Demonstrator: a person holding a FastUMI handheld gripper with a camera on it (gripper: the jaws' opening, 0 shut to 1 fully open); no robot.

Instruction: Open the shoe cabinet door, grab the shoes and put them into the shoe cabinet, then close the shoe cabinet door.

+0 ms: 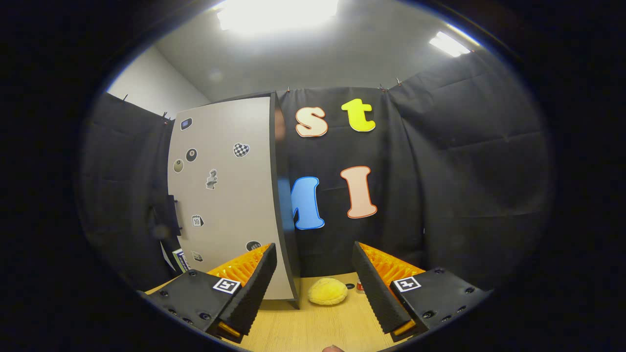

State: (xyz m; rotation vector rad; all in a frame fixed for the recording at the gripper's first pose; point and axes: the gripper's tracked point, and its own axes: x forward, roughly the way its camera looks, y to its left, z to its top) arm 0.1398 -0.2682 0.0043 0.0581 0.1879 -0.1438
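My tongs (314, 286) gape empty over the tabletop (313, 327), the yellow shoe (327, 291) just ahead between the fingers beside the door (230, 195); I should advance low and centre it before closing.

- the gripper (314, 288) hangs over the table (313, 327), its two fingers spread apart with nothing between them.
- the shoe (327, 291) lies on the table, just ahead of the fingers, between them.
- the cabinet door (230, 195) stands upright to the left, behind the left finger.
- the door's edge comes down just left of the shoe.
- the booth wall (440, 186) is behind all.
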